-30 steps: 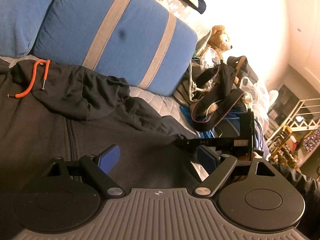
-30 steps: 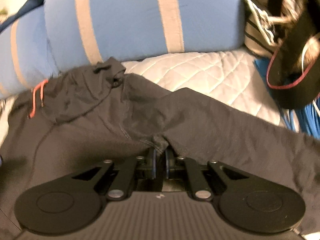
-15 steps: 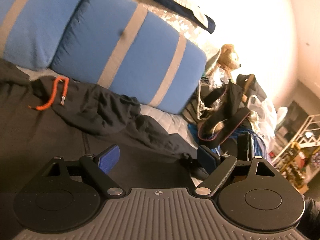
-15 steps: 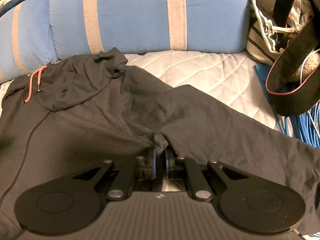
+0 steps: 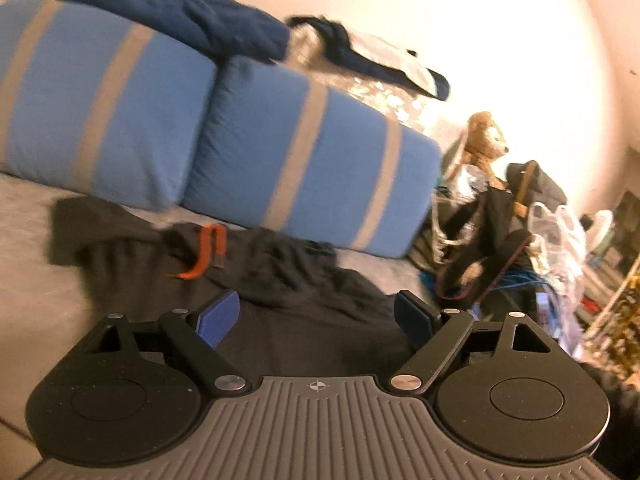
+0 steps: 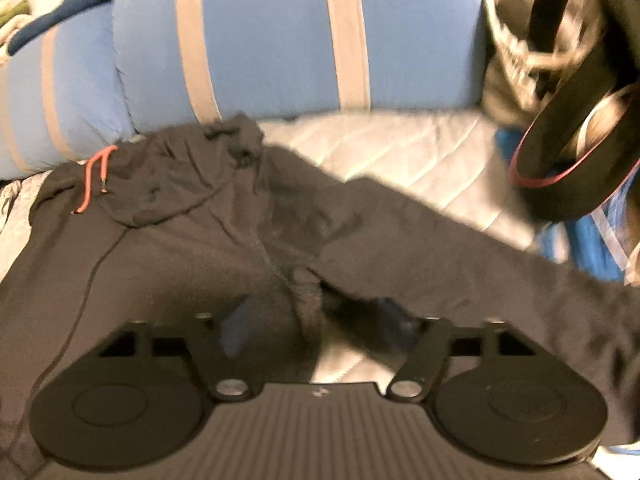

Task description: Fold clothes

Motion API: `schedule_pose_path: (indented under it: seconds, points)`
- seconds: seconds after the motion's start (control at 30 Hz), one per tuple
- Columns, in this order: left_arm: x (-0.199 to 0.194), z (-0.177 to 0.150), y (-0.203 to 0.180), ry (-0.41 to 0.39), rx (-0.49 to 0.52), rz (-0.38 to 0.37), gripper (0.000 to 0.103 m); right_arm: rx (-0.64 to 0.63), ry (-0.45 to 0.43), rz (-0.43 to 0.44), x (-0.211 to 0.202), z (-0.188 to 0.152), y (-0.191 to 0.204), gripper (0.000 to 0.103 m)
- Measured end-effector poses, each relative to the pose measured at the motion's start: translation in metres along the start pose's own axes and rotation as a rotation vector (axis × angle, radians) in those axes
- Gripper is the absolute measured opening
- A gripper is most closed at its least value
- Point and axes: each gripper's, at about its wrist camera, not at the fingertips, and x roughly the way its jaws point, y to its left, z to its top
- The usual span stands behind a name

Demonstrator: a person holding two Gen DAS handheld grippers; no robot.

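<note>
A dark grey hoodie (image 6: 192,236) with an orange drawstring (image 6: 93,178) lies spread on the quilted bed, its hood bunched near the pillows and one sleeve (image 6: 460,248) stretched to the right. My right gripper (image 6: 316,324) stands open over the underarm seam, with a pinched ridge of fabric (image 6: 306,292) between the fingers but not held. Over the hoodie's body (image 5: 304,320) my left gripper (image 5: 316,316) hovers open with nothing between its blue pads (image 5: 218,318). The drawstring (image 5: 204,252) lies ahead of it.
Two blue pillows with tan stripes (image 5: 248,152) line the back of the bed, with navy clothes (image 5: 180,24) piled on top. A teddy bear (image 5: 484,140), bags with straps (image 6: 568,128), blue cables (image 5: 508,280) and clutter crowd the right side. Quilted bedcover (image 6: 400,148) shows beyond the sleeve.
My right gripper has opened and let go of the underarm fabric it was shut on. The left gripper has tilted up and back, still open, bringing more of the pillows into view.
</note>
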Motion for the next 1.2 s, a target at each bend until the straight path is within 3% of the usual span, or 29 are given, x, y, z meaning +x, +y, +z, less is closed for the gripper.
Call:
schedule_pose_path:
  seconds: [0.1, 0.43, 0.57, 0.67, 0.83, 1.1, 1.17, 1.2]
  points:
    - [-0.021, 0.001, 0.014, -0.005, 0.011, 0.045, 0.085, 0.007, 0.002, 0.031, -0.025, -0.004, -0.008, 0.086]
    - [-0.092, 0.017, 0.044, -0.033, 0.124, 0.202, 0.085, 0.052, 0.157, 0.136, -0.074, -0.03, -0.03, 0.085]
    - [-0.122, 0.041, 0.049, -0.091, 0.164, 0.278, 0.085, 0.032, 0.129, 0.15, -0.089, -0.032, -0.029, 0.085]
    - [-0.129, 0.048, 0.052, -0.12, 0.146, 0.294, 0.086, 0.071, 0.104, 0.151, -0.078, -0.032, -0.03, 0.084]
    - [-0.115, 0.037, 0.051, -0.096, 0.112, 0.264, 0.086, 0.162, 0.11, 0.139, -0.033, -0.034, -0.03, 0.066]
    - [-0.1, 0.016, 0.039, -0.106, 0.156, 0.269, 0.086, 0.221, 0.089, 0.076, 0.027, -0.024, -0.017, 0.057]
    - [-0.096, 0.014, 0.039, -0.105, 0.155, 0.27, 0.086, 0.23, 0.093, 0.085, 0.039, -0.022, -0.015, 0.046]
    - [-0.094, 0.014, 0.04, -0.101, 0.152, 0.269, 0.086, 0.229, 0.1, 0.094, 0.044, -0.022, -0.014, 0.032]
